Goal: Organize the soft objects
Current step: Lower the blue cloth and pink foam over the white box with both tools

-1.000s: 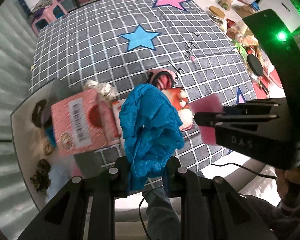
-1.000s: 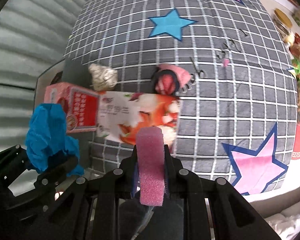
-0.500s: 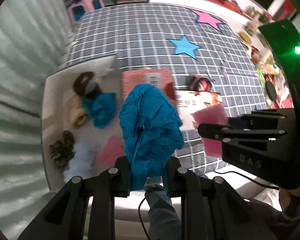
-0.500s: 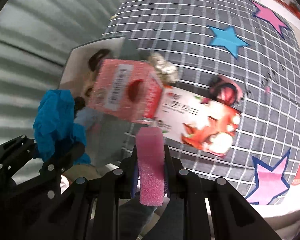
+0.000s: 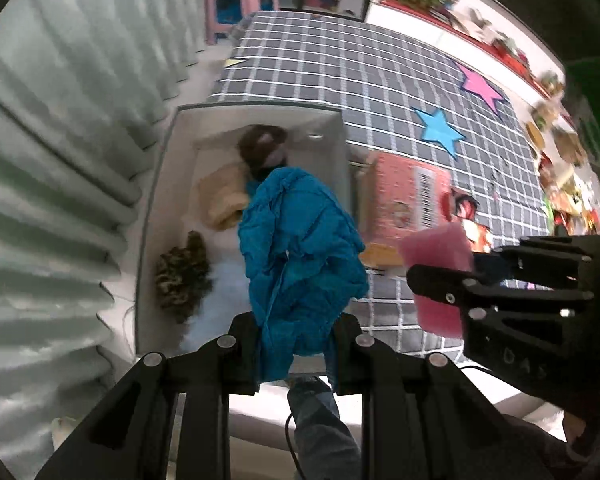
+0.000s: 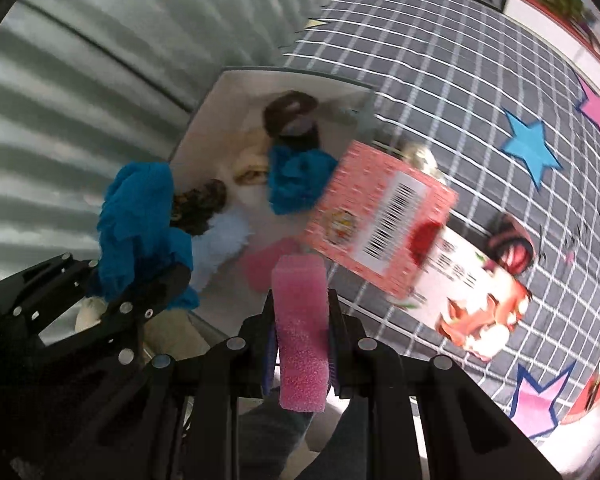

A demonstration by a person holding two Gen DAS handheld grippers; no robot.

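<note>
- Gripping a crumpled blue cloth (image 5: pixel 300 256), the left gripper (image 5: pixel 296 344) has its two fingers closed tight on the lower folds; the cloth bunches up above the fingers and hangs in the air over the white box (image 5: pixel 340 136).
- In the right wrist view the same blue cloth (image 6: pixel 136 220) and left gripper (image 6: pixel 152 292) show at the near left, in front of the white box (image 6: pixel 204 120).
- The right gripper (image 6: pixel 302 344) is closed on a pink sponge block (image 6: pixel 300 332), which stands upright between the fingers and sticks out above and below them; in the left wrist view the block (image 5: pixel 436 276) and the right gripper (image 5: pixel 444 280) sit at the right, over the checked cloth (image 5: pixel 380 92).
- The white box lies at the left end of the grey checked cloth (image 6: pixel 440 60), beside a ribbed grey wall (image 5: pixel 60 160).
- Inside the box lie a dark brown piece (image 6: pixel 288 114), a cream piece (image 5: pixel 222 200), a mottled dark piece (image 5: pixel 182 276), a second blue cloth (image 6: pixel 296 180), a pale blue fluffy piece (image 6: pixel 220 236) and a flat pink piece (image 6: pixel 266 266).
- A pink carton with a barcode (image 6: pixel 380 216) rests just right of the box, partly over its edge, touching a printed packet (image 6: pixel 480 300).
- Blue (image 6: pixel 528 152) and pink (image 5: pixel 480 88) stars mark the cloth farther right.
</note>
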